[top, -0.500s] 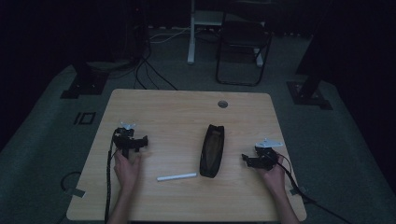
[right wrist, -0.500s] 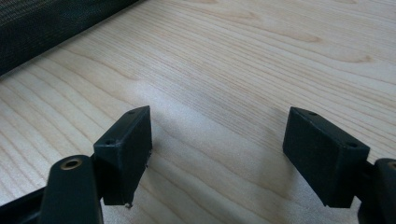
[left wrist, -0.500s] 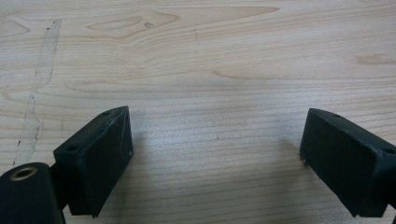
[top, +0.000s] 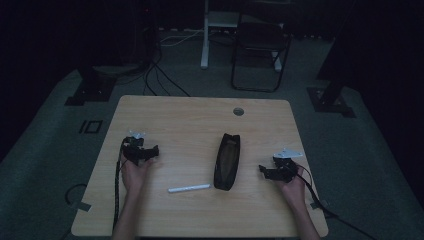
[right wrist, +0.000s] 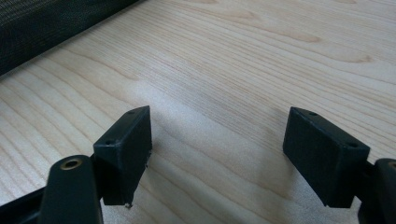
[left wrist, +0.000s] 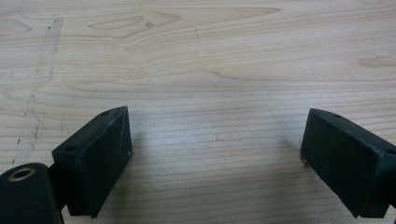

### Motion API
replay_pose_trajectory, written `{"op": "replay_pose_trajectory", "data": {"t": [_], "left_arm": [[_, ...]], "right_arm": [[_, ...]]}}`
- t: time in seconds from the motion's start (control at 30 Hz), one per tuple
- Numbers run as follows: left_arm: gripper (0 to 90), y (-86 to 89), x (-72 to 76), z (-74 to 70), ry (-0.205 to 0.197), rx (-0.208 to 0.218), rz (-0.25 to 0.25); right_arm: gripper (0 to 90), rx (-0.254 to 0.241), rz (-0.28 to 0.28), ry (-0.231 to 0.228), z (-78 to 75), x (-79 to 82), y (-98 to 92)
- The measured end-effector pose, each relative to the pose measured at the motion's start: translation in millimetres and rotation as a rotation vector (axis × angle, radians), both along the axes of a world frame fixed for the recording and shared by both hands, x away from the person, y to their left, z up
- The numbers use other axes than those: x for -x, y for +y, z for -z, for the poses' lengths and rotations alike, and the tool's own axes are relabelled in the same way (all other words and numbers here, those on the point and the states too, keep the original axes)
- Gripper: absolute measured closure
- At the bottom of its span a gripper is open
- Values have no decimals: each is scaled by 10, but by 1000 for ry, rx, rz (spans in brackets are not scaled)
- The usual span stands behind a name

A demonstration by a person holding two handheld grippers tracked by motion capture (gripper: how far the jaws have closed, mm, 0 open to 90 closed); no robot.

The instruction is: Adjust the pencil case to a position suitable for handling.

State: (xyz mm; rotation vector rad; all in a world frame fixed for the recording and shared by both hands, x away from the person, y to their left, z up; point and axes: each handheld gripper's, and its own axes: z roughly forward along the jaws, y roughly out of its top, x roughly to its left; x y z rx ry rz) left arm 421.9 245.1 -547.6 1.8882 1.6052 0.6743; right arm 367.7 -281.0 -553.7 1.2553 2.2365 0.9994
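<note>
The room around me is dark, with a grey carpet floor; at the far side I see a folding chair (top: 260, 50) and some cables (top: 160, 75) on the floor. In front of me stands a light wooden tabletop (top: 190, 120), and it has a small round hole (top: 238, 111) near its far edge.

I go from left to right. At the left side of the tabletop my left hand holds the left tool (top: 152, 151), which points toward the middle of the tabletop. In the left gripper view its two black jaws stand wide apart, and between them there is only bare wood grain. The tool touches none of the things.

Nearer to the middle, close to my edge, a white marker (top: 189, 188) lies flat on the wood. Its right end is just beside the near end of a black pencil case (top: 227, 161). The case lies lengthwise, from near to far, and it looks unzipped along its top.

At the right, my right hand holds the right tool (top: 263, 171), which points toward the case and is near it, but apart. In the right gripper view its jaws are also wide, with nothing between them, and the dark fabric of the case shows in the upper left corner.
</note>
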Motion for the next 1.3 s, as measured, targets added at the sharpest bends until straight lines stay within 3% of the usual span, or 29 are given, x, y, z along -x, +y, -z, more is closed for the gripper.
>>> {"op": "replay_pose_trajectory", "data": {"t": [0.07,0.2,0.3,0.4,0.47,0.53,0.67,0.83,0.93,1.07,1.13,1.23,1.3], "left_arm": [[124,-5,14,-25,11,-1,-2],[286,-52,50,-84,40,-4,-13],[410,-93,61,-100,41,-3,-1],[473,-107,66,-110,43,0,-2],[560,-104,69,-125,54,7,-22],[583,-104,75,-135,62,33,-22],[579,-161,110,-155,73,40,14],[565,-245,202,-228,41,69,58],[556,-319,266,-287,26,62,103],[533,-396,344,-355,-3,73,133],[515,-470,430,-430,-36,92,167],[509,-518,487,-489,-64,99,176],[505,-550,542,-551,-83,128,195]], "right_arm": [[239,0,0,0,0,0,0],[239,0,0,0,0,0,0],[239,0,0,0,0,0,0],[239,0,0,0,0,0,0],[239,0,0,0,0,0,0],[239,0,0,0,0,0,0],[239,0,0,0,0,0,0],[239,0,0,0,0,0,0],[239,0,0,0,0,0,0],[239,0,0,0,0,0,0],[239,0,0,0,0,0,0],[239,0,0,0,0,0,0],[239,0,0,0,0,0,0]]}}
